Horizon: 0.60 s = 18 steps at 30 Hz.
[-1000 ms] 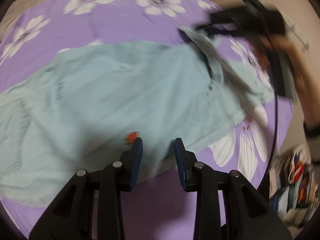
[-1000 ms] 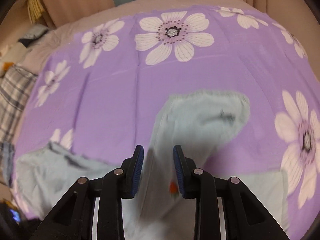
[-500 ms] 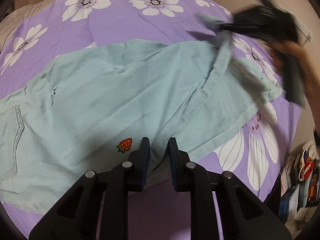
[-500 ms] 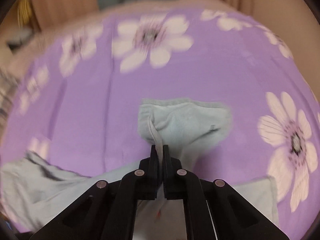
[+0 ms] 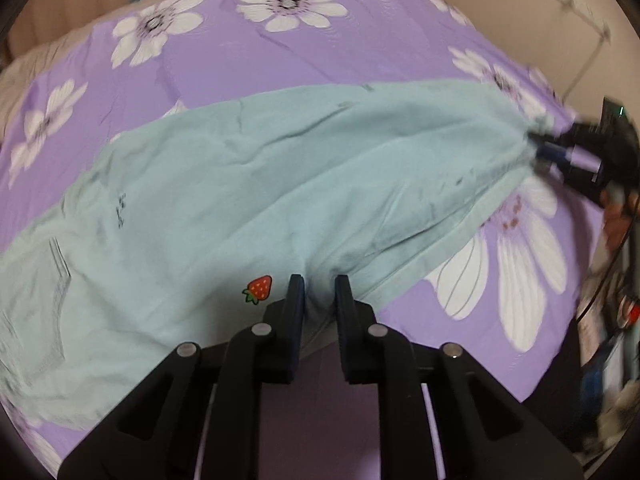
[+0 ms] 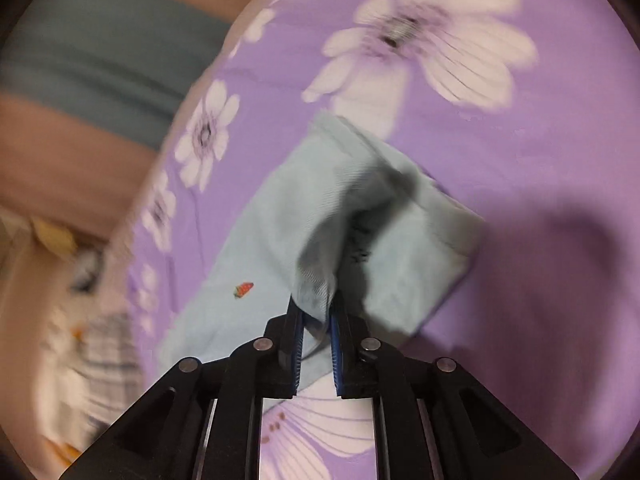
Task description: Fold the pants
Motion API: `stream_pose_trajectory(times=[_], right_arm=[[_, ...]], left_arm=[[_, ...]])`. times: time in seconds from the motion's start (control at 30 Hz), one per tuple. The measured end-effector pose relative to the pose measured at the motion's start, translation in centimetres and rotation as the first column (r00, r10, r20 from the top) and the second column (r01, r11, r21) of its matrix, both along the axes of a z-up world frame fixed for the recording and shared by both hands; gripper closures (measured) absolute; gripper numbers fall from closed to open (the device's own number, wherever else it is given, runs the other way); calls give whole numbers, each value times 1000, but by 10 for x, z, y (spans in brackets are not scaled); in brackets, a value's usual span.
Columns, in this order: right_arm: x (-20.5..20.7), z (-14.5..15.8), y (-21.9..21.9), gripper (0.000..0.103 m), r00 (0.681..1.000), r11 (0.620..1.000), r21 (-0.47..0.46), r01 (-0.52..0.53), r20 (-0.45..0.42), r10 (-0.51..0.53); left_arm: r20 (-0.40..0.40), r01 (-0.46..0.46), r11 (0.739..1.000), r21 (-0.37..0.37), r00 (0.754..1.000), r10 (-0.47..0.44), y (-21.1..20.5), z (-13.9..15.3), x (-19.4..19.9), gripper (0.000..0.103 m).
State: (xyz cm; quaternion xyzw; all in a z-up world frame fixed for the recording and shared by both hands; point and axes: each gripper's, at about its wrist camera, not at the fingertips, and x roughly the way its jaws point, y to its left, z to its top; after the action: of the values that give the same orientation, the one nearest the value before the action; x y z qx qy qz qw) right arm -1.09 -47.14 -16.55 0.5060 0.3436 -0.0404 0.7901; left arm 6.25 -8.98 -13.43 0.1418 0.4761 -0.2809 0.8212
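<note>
Light blue-green pants (image 5: 248, 200) lie across a purple flowered bedspread (image 5: 360, 48), with a small strawberry print (image 5: 259, 288) near the front edge. My left gripper (image 5: 319, 286) is shut on a bunch of the pants' near edge. My right gripper (image 6: 317, 308) is shut on the pants' leg end (image 6: 320, 216) and holds it lifted above the bed. It also shows in the left wrist view (image 5: 560, 152) at the far right, pulling the fabric taut.
The bed's right edge (image 5: 560, 360) drops off to a cluttered floor (image 5: 612, 340). A checked cloth (image 6: 104, 360) lies off the bed's left side in the right wrist view. Curtains (image 6: 100, 60) hang behind.
Both grippers closed on the pants. The right gripper has carried the leg end over to the right, so the leg now lies stretched out over the other.
</note>
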Motion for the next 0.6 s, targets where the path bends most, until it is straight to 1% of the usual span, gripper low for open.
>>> stream_pose_trajectory(times=[0.03, 0.07, 0.17, 0.23, 0.27, 0.3, 0.33, 0.37, 0.4, 0.47, 0.53, 0.6], right_arm=[[-5, 1, -3, 80, 1000, 1000, 29, 13, 24, -13], [-6, 3, -5, 78, 999, 999, 34, 22, 35, -23], [-1, 11, -12, 77, 998, 999, 9, 49, 31, -50], [5, 14, -17, 77, 998, 998, 28, 53, 34, -54], [8, 17, -16, 77, 999, 999, 13, 38, 31, -39], [13, 20, -9, 80, 1000, 999, -25, 22, 16, -21], [15, 24, -3, 89, 1000, 997, -83, 10, 0, -10], [13, 28, -2, 90, 1000, 994, -112, -3, 5, 4], [11, 31, -3, 89, 1000, 993, -121, -6, 8, 7], [9, 35, -7, 90, 1000, 994, -114, 2, 11, -1], [10, 31, -7, 89, 1000, 992, -128, -2, -26, -1], [13, 22, -2, 89, 996, 986, -161, -42, -87, 28]], left_arm=[[7, 7, 1000, 19, 1000, -7, -2, -2, 3, 86], [5, 14, 999, 29, 1000, -14, -4, -4, 4, 86], [33, 55, 996, 68, 998, -57, -10, -7, 5, 90], [30, 60, 996, 63, 998, -62, -8, -5, 5, 93], [28, 57, 997, 51, 998, -58, -5, -3, 5, 93], [22, 53, 998, 27, 998, -54, 0, 2, 5, 94], [16, 54, 999, 7, 998, -54, 3, 6, 5, 94], [18, 58, 998, -13, 998, -58, 5, 11, 4, 94], [32, 73, 997, -30, 997, -72, 9, 19, 1, 94], [51, 94, 995, -38, 994, -92, 11, 26, -4, 94], [68, 110, 994, -12, 992, -108, 11, 26, -9, 93], [55, 103, 994, 30, 993, -104, 8, 13, -10, 90]])
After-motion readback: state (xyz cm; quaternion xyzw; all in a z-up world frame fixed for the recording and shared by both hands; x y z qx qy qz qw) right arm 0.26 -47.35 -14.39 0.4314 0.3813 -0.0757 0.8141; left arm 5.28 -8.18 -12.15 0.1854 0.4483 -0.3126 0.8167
